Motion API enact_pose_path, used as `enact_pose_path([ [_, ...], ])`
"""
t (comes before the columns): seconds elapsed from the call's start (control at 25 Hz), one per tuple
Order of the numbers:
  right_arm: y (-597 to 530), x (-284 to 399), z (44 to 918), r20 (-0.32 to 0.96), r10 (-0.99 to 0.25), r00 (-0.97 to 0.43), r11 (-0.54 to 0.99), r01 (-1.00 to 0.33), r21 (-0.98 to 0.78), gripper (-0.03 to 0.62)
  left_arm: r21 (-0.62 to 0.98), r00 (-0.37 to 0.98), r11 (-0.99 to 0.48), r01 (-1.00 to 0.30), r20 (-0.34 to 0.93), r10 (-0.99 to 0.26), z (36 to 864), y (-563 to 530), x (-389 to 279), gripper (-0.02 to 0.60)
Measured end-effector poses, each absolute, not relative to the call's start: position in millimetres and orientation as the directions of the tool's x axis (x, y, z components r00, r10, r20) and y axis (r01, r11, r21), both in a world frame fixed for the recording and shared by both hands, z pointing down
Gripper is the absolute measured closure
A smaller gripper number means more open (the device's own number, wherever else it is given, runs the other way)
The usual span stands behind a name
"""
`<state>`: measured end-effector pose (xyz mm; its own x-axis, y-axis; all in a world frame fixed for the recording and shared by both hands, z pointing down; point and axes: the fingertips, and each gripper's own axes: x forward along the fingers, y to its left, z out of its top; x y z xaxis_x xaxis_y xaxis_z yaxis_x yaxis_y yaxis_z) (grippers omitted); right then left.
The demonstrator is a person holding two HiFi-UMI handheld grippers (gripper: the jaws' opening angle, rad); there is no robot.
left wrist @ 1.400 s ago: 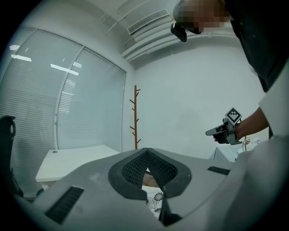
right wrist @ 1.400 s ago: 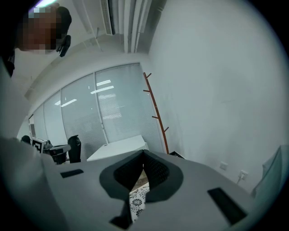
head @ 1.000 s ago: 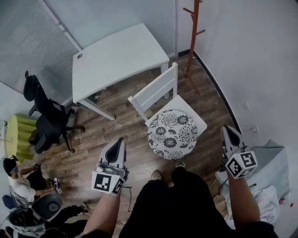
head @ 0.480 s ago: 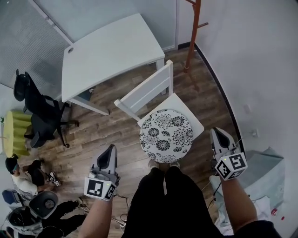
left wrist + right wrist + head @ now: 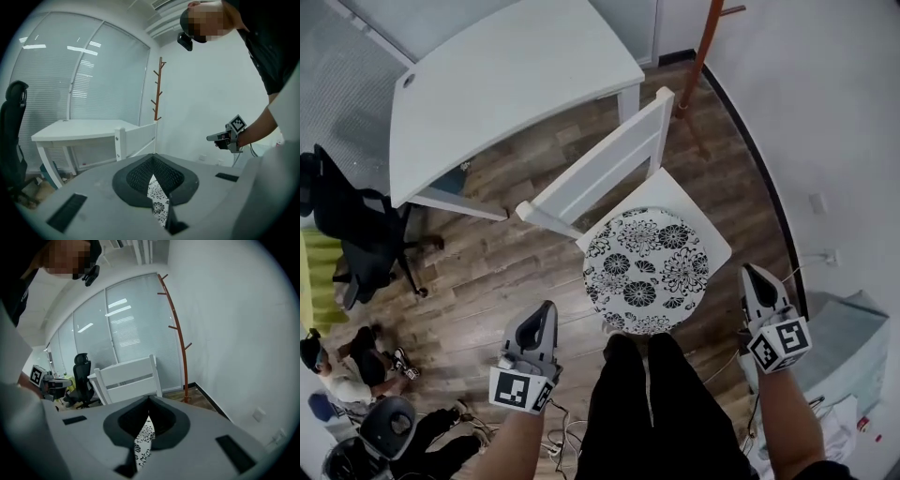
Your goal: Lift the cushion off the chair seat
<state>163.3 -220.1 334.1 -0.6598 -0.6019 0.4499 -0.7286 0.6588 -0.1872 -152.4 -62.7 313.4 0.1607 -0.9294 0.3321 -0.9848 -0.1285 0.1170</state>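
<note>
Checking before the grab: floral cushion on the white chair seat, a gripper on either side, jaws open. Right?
Not open: the left gripper and right gripper both have jaws shut, per their own views. Cushion on chair seat, flanked: correct.

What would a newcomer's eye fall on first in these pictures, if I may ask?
The round black-and-white flowered cushion on the seat of the white chair, mid-frame in the head view, stands out most. The left tongs and right tongs hang shut on either side of it, touching nothing. A white desk stands behind the chair.
</note>
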Motion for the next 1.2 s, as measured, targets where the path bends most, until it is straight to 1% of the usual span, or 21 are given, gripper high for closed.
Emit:
enact_pose_path([
  [0.2, -224.4, 156.9, 395.8, 0.488, -0.598, -0.636, 0.643, -0.744, -0.181, 0.586, 0.121, 0.157, -0.118, -0.986, 0.389, -0.908, 389.1, -62.9, -155.2, 0.578],
  [0.48, -226.4, 145.9, 473.4, 0.528, -0.582, -0.618, 0.637, -0.751, -0.176, 0.586, 0.138, 0.187, -0.14, -0.981, 0.436, -0.88, 461.8, -62.1, -149.6, 0.578],
  [0.68, -229.5, 154.5, 526.7, 0.575, -0.546, -0.61, 0.655, -0.738, -0.161, 0.586, 0.188, 0.261, -0.191, -0.963, 0.487, -0.834, 525.4, -67.2, -139.3, 0.578],
  [0.8, -233.2, 166.2, 552.7, 0.601, -0.544, -0.585, 0.65, -0.747, -0.139, 0.586, 0.201, 0.283, -0.208, -0.957, 0.5, -0.818, 547.4, -69.8, -132.6, 0.578],
  [1.04, -223.3, 177.4, 591.9, 0.626, -0.526, -0.575, 0.646, -0.749, -0.146, 0.586, 0.214, 0.247, -0.157, -0.964, 0.51, -0.824, 578.5, -59.1, -115.4, 0.578],
  [1.2, -221.7, 185.8, 619.9, 0.649, -0.518, -0.558, 0.634, -0.759, -0.147, 0.586, 0.225, 0.196, -0.088, -0.97, 0.52, -0.831, 597.8, -54.1, -121.3, 0.577],
])
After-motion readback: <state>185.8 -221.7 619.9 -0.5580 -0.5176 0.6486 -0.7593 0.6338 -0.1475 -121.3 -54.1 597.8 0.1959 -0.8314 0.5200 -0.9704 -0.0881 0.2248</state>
